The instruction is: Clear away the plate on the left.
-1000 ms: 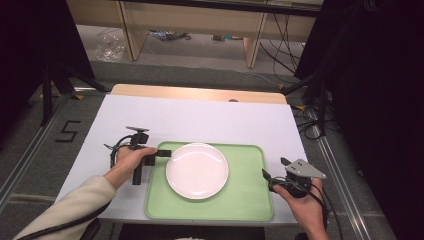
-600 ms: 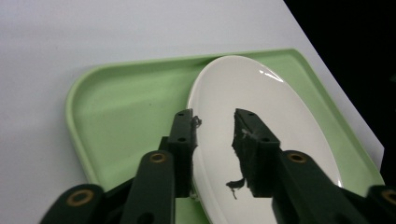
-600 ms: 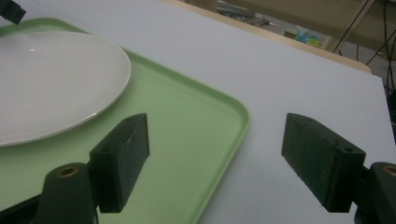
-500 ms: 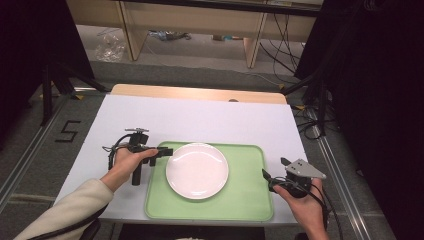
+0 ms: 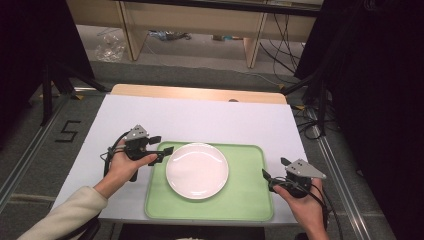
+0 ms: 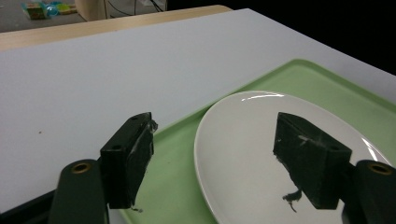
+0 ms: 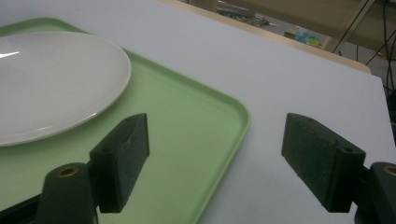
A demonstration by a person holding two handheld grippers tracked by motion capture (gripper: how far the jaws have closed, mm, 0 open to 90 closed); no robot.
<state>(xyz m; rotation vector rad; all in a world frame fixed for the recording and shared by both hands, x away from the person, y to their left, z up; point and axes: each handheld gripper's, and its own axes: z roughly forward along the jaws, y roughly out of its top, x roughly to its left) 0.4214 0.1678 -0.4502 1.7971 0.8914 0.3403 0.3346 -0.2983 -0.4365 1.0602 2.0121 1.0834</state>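
A round white plate point(image 5: 197, 170) lies on a light green tray point(image 5: 250, 200) near the table's front edge. My left gripper point(image 5: 164, 144) is open at the tray's left edge, pointing toward the plate. In the left gripper view point(image 6: 215, 163), one jaw hangs over the tray's point(image 6: 177, 186) rim and the other over the plate point(image 6: 243, 135); I cannot tell whether they touch. My right gripper point(image 5: 274, 167) is open at the tray's right edge. In the right gripper view point(image 7: 217, 158), its jaws straddle the tray's corner rim point(image 7: 243, 116), apart from the plate point(image 7: 51, 79).
The tray rests on a white tabletop point(image 5: 200, 120) with a wooden strip point(image 5: 200, 93) along its far edge. Beyond it are a grey floor, shelving legs and cables. A taped "5" mark point(image 5: 70, 131) is on the floor at left.
My left gripper has shifted right toward the plate, so its jaws now reach over the tray's left rim. The right gripper, the tray and the plate have stayed put.
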